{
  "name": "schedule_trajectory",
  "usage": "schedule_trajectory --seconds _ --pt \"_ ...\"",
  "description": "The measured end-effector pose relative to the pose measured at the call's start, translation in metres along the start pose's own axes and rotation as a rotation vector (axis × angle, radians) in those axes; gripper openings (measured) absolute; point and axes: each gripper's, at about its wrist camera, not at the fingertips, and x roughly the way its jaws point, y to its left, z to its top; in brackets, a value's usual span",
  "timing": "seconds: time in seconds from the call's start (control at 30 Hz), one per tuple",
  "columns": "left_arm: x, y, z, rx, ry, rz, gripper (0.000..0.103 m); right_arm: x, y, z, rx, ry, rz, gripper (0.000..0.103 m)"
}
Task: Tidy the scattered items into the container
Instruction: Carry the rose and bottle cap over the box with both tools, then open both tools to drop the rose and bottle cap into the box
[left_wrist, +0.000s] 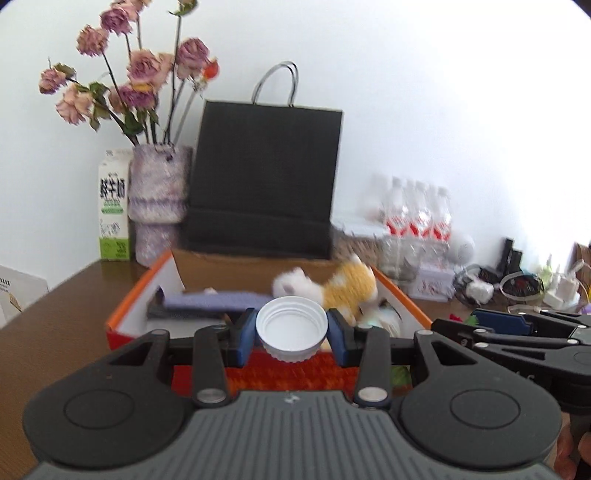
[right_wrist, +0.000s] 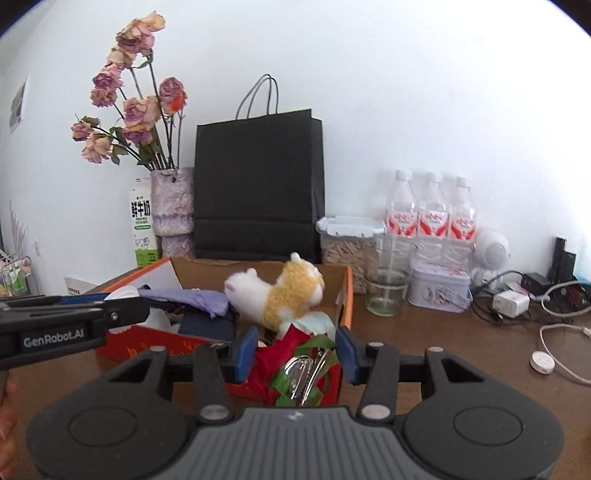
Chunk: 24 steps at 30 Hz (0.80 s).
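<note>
Above near edge of orange box (left_wrist: 122, 314), left claw (left_wrist: 291, 334) clenched on white bottle cap (left_wrist: 291, 330), open side facing camera, pads pressing its ribbed sides. Box interior lies straight ahead and below: plush toy (left_wrist: 332, 288) and purple cloth (left_wrist: 214, 300) already inside. Right claw (right_wrist: 297, 354) just beside, to right of left one, over box's near right corner; red-green artificial flower (right_wrist: 291, 343) and shiny metal clip (right_wrist: 303, 373) sit between its blue pads, contact unclear, so grip cannot be told. Judgement: left hand nearer to drop; cap needs short forward carry past near wall, then release.

Left gripper (left_wrist: 291, 334) jaws clamped on load; right gripper (right_wrist: 295, 354) jaws partly apart, grip unclear.
</note>
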Motion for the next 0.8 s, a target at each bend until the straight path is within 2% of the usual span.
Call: schedule_trajectory --seconds 0.17,0.33,0.6,0.8 --pt "0.010 0.026 0.021 -0.023 -0.045 0.016 0.041 0.029 0.026 0.028 0.016 -0.025 0.028 0.046" --pt "0.033 0.050 0.033 -0.026 -0.057 0.033 0.041 0.066 0.040 0.039 0.037 -0.022 0.032 0.046" --pt "0.088 0.073 0.038 0.020 -0.045 0.066 0.041 0.119 0.039 0.037 0.013 0.021 0.021 0.045" --pt "0.107 0.074 0.030 0.062 -0.025 0.072 0.041 0.139 0.036 0.027 -0.016 0.066 0.019 0.045"
